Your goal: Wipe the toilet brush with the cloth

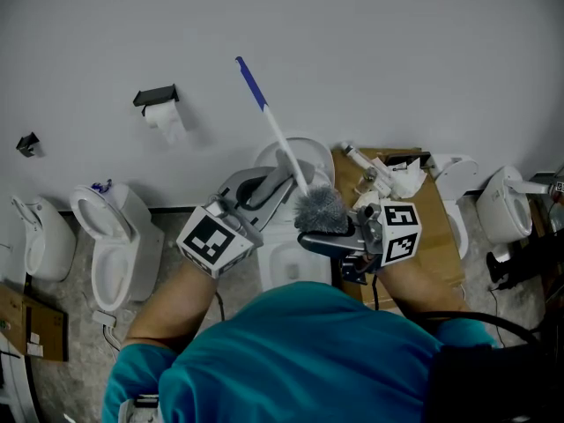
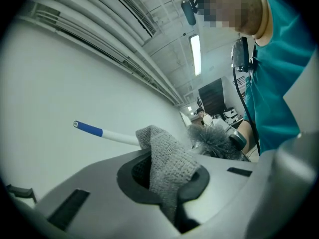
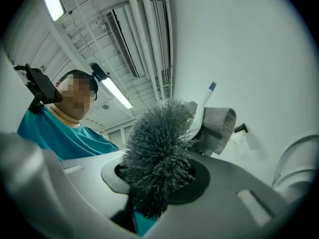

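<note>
We have the right hand-held gripper (image 3: 157,178) clamped on the grey bristles of the white-shafted, blue-tipped toilet brush (image 1: 277,135), shaft pointing up and away, while the nearer left hand-held gripper (image 2: 167,183) pinches the grey woven cloth (image 2: 167,158) at the shaft just beyond the bristles.

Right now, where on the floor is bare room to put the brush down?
Bare floor lies between the left toilet and the middle toilet. The cardboard is bare at its near end; its wall end is crowded with white clutter.
</note>
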Demonstrator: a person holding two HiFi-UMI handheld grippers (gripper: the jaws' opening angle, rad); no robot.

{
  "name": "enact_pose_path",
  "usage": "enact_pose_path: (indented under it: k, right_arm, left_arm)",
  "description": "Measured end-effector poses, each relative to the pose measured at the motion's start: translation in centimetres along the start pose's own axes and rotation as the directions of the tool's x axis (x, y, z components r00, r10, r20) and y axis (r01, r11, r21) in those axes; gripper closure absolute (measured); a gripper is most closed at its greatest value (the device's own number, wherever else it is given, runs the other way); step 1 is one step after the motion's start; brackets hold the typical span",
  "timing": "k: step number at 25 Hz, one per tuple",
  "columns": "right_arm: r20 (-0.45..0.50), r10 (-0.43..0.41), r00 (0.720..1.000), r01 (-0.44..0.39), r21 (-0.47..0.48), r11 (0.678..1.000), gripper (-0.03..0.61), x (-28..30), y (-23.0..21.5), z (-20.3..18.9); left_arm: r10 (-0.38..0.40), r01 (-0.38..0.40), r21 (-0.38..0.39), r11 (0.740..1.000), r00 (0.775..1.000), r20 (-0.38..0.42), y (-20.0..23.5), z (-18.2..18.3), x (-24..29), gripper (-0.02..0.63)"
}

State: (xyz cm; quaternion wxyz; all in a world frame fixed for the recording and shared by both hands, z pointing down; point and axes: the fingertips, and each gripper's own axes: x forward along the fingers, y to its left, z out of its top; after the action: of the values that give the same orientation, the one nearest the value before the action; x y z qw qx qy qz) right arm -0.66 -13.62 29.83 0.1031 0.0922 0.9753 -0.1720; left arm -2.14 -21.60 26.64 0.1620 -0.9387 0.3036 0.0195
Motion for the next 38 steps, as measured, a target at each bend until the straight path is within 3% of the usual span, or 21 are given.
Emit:
enact_pose_path:
  k: [10,20,38]
  right_arm:
    - [-0.04,0.035,0.999,-0.034,0.008,0.999,0.457,-0.1,0.1,-1.0]
    - [-0.16,0.011,0.987,-0.019,-0.049,0.999,0.459,-0.6,0.0,-2.2]
    - [-0.196,0.086,0.977,-0.098,-0.052,0.994,0.459,-1.1,1.9,-3.1]
  left_arm:
    - [0.058,-0.058,-0.011,0.998,0.998,-0.005,2.4,0.1,-0.2,0.601]
    - [0.085,-0.086,-0.009,0.996,0.996,-0.009,4.0,0.4,-0.8,0.601]
    - [0.159,-0.159,0.012,0.987,0.987,0.015,7.2,1.9,-2.1,0.601]
